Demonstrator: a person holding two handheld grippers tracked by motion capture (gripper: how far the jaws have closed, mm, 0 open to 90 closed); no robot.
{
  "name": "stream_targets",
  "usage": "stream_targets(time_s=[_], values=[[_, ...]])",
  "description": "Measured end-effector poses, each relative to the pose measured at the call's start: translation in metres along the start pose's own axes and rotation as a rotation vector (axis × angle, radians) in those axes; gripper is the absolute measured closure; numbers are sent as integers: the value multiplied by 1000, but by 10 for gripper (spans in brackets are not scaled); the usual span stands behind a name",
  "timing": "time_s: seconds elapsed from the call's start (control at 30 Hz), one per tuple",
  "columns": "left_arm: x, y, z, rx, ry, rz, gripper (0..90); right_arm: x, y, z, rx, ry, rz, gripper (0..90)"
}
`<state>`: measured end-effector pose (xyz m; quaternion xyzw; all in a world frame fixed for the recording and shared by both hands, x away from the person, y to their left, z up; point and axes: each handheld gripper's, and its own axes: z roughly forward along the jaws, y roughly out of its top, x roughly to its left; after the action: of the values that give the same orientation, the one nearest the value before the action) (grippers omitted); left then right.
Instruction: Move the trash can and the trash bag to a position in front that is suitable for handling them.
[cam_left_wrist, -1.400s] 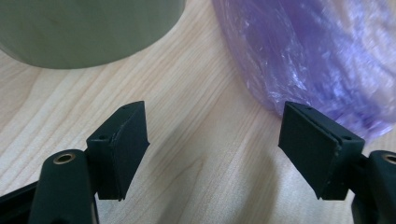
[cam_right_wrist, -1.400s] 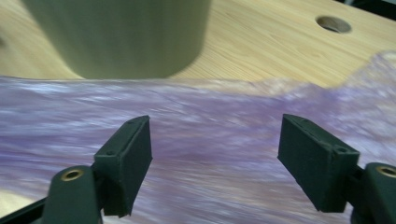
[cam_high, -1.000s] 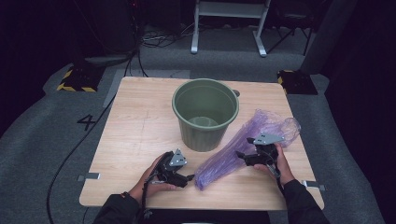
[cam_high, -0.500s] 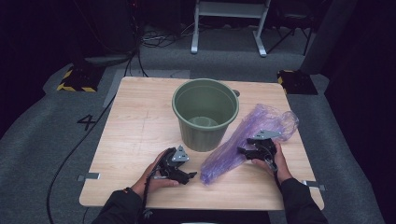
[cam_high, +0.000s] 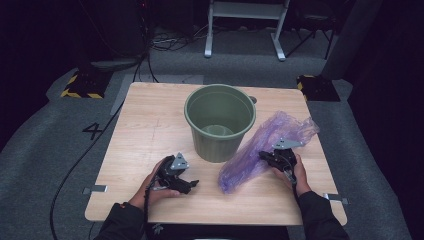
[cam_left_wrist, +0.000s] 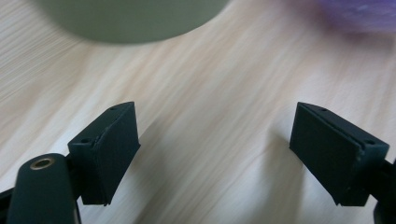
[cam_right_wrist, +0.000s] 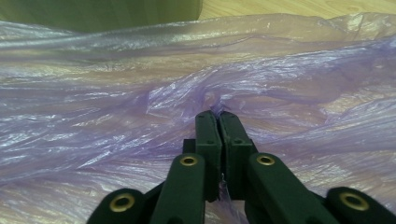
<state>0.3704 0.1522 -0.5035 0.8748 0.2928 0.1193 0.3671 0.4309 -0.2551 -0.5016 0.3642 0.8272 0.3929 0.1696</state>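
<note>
1. Dark floor with cables surrounds a pale wooden worktop (cam_high: 150, 125); a green bucket (cam_high: 220, 122) stands upright near the middle of it, toward the far edge.
2. A purple plastic bag (cam_high: 260, 150) lies flat on the worktop just right of the bucket and seems to touch its side; it stretches from the right edge toward the near edge.
3. The right gripper (cam_high: 275, 157) rests on the bag. Its fingers (cam_right_wrist: 208, 135) have just been closing and now stand together, pinching a fold of the film.
4. The left gripper (cam_high: 182, 180) hovers near the front edge, left of the bag. Its fingers (cam_left_wrist: 109, 149) have just been opening wider and are spread apart, with only bare wood between them.
5. I judge the bag as very light, soft and slippery. It will crumple and slide, so a hold on a bunched fold or on the mouth edge is the safest.
6. Compared with a second ago, the left gripper has let go of the near end of the bag and moved away from it to the left.
</note>
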Motion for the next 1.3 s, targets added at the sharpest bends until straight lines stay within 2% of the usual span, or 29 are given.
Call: stream_targets(time_s=[0.1, 0.2, 0.5, 1.3], values=[[6, -6, -6, 1, 26, -20, 151, -1, 0, 0, -5, 4, 1, 900], [8, -10, -10, -1, 34, -33, 152, -2, 0, -2, -11, 10, 1, 900], [9, -14, -15, -1, 53, -45, 152, -5, 6, -20, -109, 27, -1, 900], [8, -16, -16, -4, 57, -58, 152, -7, 16, -39, -193, 31, -1, 900]])
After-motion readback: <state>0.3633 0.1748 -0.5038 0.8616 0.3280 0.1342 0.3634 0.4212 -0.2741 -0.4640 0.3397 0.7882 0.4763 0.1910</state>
